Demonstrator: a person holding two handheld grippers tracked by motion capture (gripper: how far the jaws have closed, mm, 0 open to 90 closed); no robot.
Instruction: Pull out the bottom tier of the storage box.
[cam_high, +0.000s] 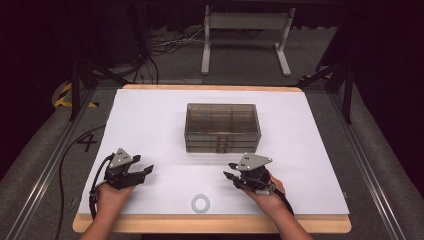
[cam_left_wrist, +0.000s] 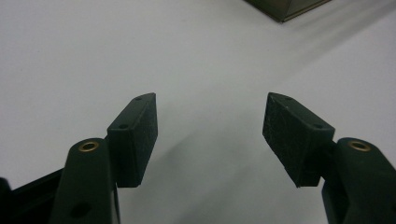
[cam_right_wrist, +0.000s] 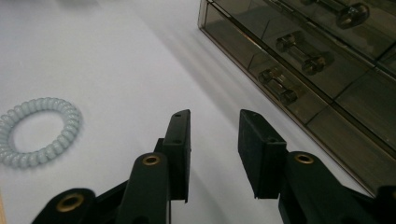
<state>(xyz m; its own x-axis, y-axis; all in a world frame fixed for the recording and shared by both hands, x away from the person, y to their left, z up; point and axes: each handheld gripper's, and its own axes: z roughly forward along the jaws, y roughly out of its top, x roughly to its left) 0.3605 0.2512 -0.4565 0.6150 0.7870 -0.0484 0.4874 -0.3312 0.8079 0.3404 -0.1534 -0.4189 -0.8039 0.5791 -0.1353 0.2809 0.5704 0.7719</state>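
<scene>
Nothing is held at this moment, and the work is judged to be at its approach step. At the lower left of the high view the left gripper (cam_high: 146, 170) is parked over the white sheet (cam_high: 150, 120), and in the left gripper view its jaws are spread wide with only bare sheet between the pads (cam_left_wrist: 140, 135). At the lower right of centre in the high view the right gripper (cam_high: 231, 178) is pointed leftward, and in the right gripper view its jaws are seen partly parted and released, with nothing clamped between them. A pale blue coiled hair tie (cam_right_wrist: 38, 130) lies flat at the left edge of that view, well apart from the pads, and is also seen near the bottom centre of the high view (cam_high: 200, 203), close to the wooden table edge (cam_high: 210, 225). The smoky transparent drawer box (cam_high: 222, 127) is placed at the centre of the sheet, its three drawers apparently shut, their clear knobs (cam_right_wrist: 299, 51) visible at the upper right of the right gripper view. For the next move, the right gripper is probably to be swung toward the hair tie and lowered so that one side of the coil is straddled before the jaws are closed; a drawer would then have to be drawn out by its knob.
</scene>
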